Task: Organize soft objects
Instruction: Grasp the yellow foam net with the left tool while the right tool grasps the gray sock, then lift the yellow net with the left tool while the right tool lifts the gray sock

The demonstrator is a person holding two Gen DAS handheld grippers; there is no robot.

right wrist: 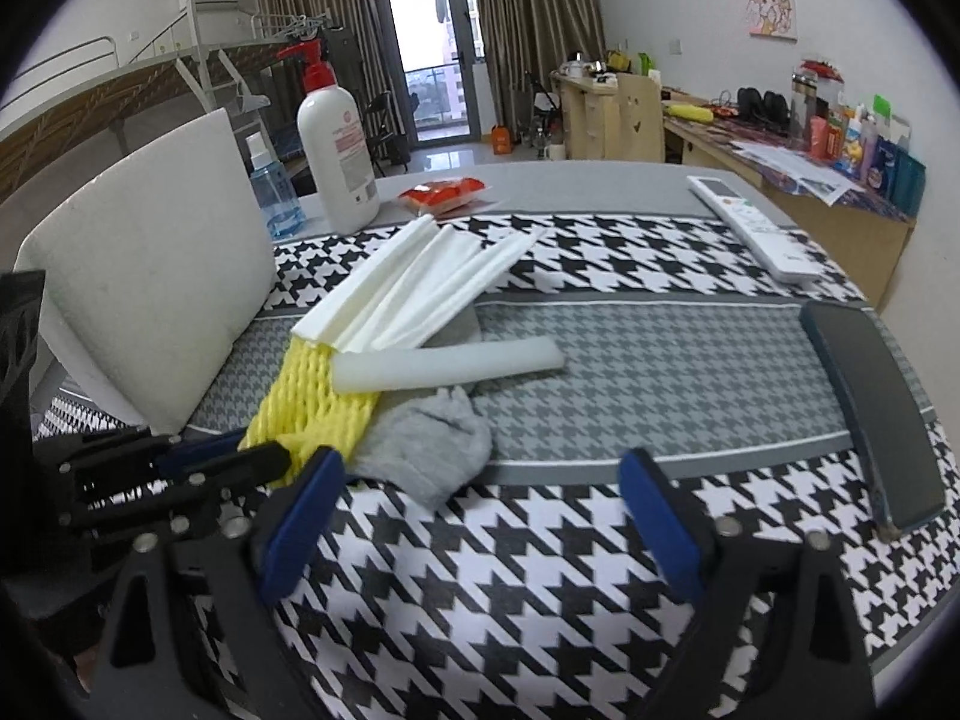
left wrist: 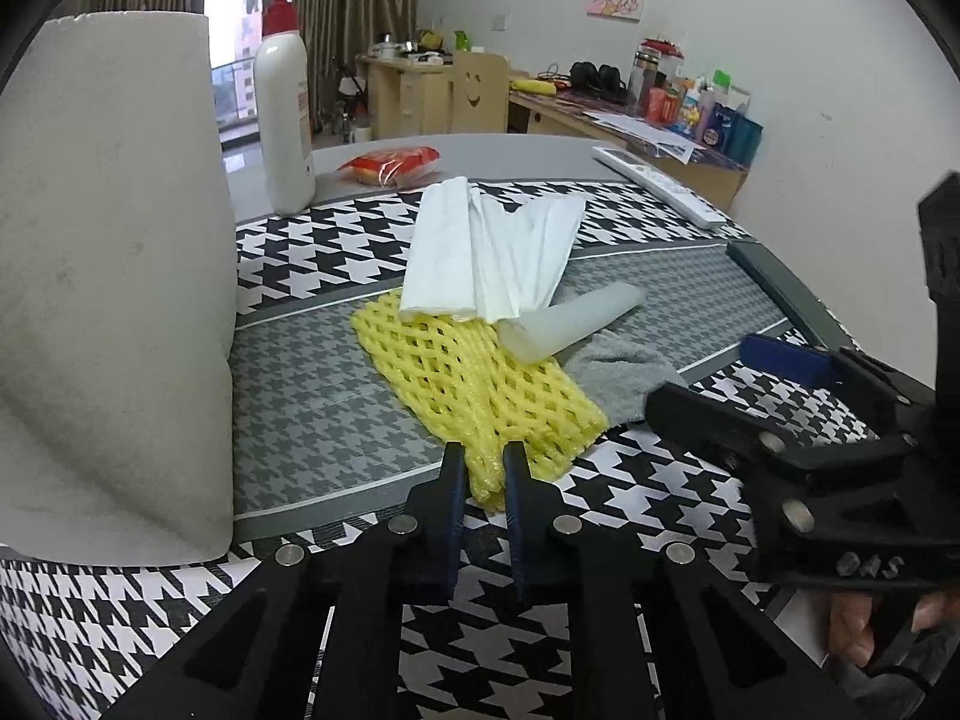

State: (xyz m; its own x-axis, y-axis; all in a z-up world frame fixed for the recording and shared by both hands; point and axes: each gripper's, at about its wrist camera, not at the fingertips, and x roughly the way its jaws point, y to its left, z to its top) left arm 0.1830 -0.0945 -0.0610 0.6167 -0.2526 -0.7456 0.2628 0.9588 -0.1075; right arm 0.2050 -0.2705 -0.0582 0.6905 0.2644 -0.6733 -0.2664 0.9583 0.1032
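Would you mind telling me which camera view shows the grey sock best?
The right wrist view: the grey sock lies nearly whole there, beside the yellow foam net. In the left wrist view the sock is partly hidden behind the net and the right hand-held gripper.
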